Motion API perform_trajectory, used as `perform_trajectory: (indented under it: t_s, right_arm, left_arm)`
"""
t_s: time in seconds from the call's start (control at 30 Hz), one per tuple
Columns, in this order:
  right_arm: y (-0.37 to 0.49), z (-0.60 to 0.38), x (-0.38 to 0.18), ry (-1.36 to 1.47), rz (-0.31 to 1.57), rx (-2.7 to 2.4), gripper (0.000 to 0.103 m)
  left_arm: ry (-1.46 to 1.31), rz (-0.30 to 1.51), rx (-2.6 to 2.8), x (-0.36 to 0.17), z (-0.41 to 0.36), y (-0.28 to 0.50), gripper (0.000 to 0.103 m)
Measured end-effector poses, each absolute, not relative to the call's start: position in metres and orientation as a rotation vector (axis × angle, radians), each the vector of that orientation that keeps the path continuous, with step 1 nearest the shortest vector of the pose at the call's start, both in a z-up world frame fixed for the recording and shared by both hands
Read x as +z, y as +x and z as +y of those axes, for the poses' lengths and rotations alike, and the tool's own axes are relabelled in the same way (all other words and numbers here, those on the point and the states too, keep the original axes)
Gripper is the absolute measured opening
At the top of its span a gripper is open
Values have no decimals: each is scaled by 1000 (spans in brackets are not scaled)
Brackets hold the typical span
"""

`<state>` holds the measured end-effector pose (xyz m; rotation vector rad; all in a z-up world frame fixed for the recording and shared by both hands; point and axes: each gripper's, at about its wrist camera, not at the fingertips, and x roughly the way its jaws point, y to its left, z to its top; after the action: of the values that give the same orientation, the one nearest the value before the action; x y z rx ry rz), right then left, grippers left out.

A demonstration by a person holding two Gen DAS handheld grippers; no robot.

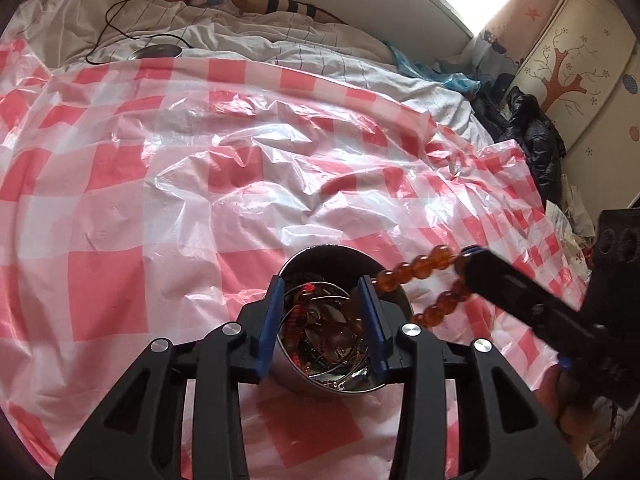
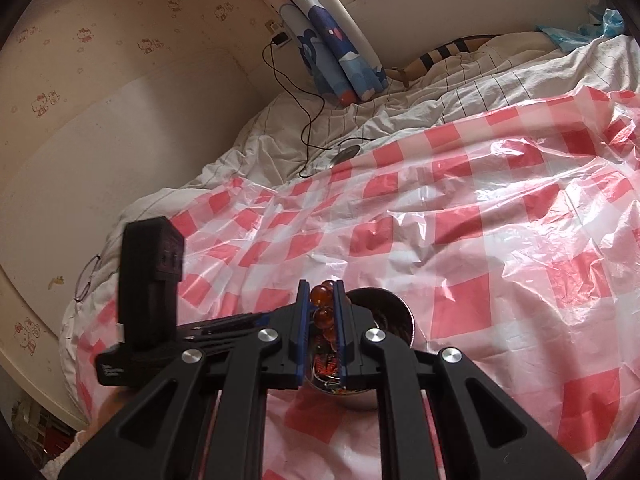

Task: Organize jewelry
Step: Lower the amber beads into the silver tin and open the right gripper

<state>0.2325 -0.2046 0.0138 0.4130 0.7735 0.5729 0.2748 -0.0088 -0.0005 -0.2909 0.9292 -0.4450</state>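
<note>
A round steel tin (image 1: 394, 300) holding several pieces of jewelry stands on the pink checked plastic sheet. My left gripper (image 1: 323, 288) grips the tin from both sides, blue pads against its wall. My right gripper (image 2: 323, 292) is shut on an amber bead bracelet (image 2: 322, 304) and holds it just above the tin (image 2: 394, 316). In the left wrist view the bracelet (image 1: 424, 270) hangs from the right gripper (image 1: 466, 258) over the tin's right rim. The left gripper's body shows at the left of the right wrist view.
The checked sheet (image 1: 200, 184) covers a rumpled bed with a white duvet (image 1: 280, 48) behind. A black cable and round disc (image 1: 158, 51) lie at the back. Dark clothes (image 1: 532, 136) pile at the right edge. Eyeglasses (image 2: 86, 280) lie by the wall.
</note>
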Motion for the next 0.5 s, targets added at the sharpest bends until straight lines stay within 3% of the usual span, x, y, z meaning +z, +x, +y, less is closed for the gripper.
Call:
perform_trajectory:
  t_s: [0.07,0.4,0.43,0.47,0.5]
  right_arm:
    - [237,-198,2,391,798,566,12]
    - [239,-157,-25,57,915,451,13]
    - [239,-158,-25,28,925,430,20]
    - [238,-160,-24,16,924,417,37]
    - [234,-165,-20,17,905,414,43]
  left_arm:
    - [-287,903,-411,6,1,269,43]
    - [-314,856,-361,30,35,229,51]
    - [-300,860,-361,31,34,223,51]
    - [-282,865,-360,31,33,216,52]
    - [-263,872,-359,29,31,210,53]
